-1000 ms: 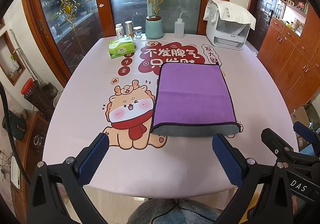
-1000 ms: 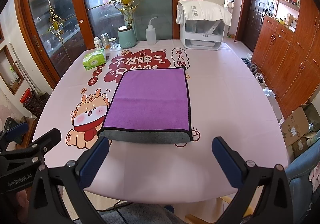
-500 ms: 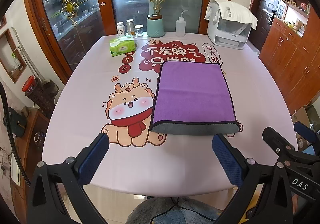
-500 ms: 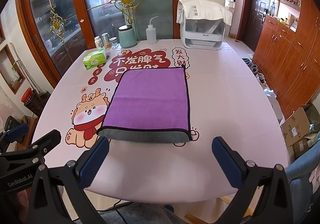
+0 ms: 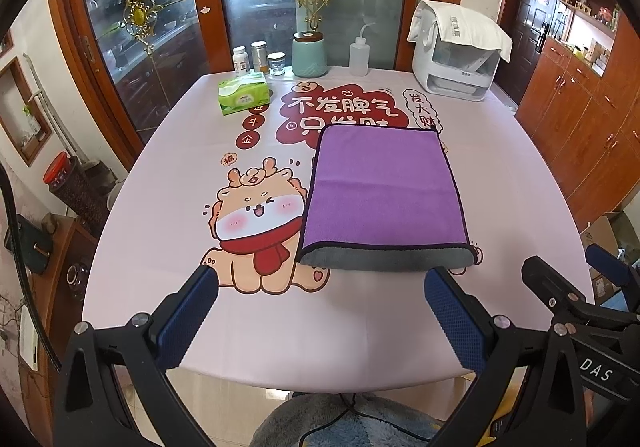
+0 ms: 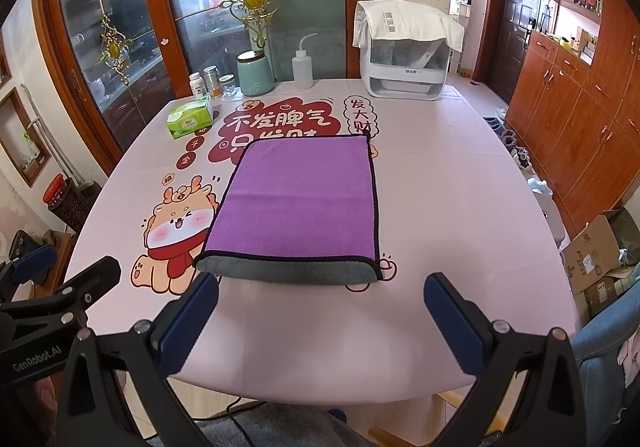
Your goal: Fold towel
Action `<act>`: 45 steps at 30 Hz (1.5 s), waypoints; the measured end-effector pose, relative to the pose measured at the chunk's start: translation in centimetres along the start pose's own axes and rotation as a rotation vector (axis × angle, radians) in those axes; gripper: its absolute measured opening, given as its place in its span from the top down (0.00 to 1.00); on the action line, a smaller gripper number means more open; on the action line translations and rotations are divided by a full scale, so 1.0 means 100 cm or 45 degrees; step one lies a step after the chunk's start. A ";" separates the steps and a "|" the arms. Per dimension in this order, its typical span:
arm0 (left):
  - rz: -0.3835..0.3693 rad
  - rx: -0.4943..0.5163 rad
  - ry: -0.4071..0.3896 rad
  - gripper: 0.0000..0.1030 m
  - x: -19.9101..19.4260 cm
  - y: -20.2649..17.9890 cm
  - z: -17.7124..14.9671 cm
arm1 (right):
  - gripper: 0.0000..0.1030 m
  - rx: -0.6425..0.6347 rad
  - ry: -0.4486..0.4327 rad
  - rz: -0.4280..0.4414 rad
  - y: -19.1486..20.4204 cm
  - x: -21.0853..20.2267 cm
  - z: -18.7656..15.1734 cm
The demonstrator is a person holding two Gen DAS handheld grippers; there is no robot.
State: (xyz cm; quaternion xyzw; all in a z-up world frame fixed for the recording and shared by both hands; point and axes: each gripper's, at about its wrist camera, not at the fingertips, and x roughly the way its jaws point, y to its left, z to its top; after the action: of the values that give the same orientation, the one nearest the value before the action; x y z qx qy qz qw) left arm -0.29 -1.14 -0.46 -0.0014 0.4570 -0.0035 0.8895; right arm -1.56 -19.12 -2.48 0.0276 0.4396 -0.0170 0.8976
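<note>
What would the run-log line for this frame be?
towel: flat on table, folded, untouched | left gripper: open, empty, short of towel | right gripper: open, empty

One towel [image 5: 384,191], purple, folded, on the surface [image 5: 160,215]. One green tissue pack [image 5: 245,92]. Three small jars [image 5: 259,58] in a row at the far edge. One teal canister [image 5: 309,55]. One squeeze bottle [image 5: 359,57]. One white appliance [image 5: 456,63], one white cloth [image 5: 464,29] draped over it. Two tools: left tool [image 5: 320,287], right tool [image 6: 320,287], two blue pads [image 5: 186,321] each.
</note>
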 end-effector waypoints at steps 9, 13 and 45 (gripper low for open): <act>-0.004 0.007 0.013 0.00 0.001 -0.003 0.001 | 0.00 0.001 0.004 0.002 -0.001 0.000 0.000; -0.014 0.002 0.010 0.00 0.001 -0.004 0.001 | 0.00 0.000 0.005 0.003 -0.001 0.000 -0.001; -0.004 0.029 0.028 0.00 0.007 -0.022 0.004 | 0.00 -0.029 0.021 0.047 -0.021 0.011 0.007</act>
State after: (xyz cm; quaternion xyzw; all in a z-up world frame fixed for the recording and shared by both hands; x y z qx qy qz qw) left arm 0.46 -3.34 -0.77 0.0081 0.4666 -0.0103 0.8844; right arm -0.44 -21.31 -3.03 0.0257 0.4465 0.0047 0.8944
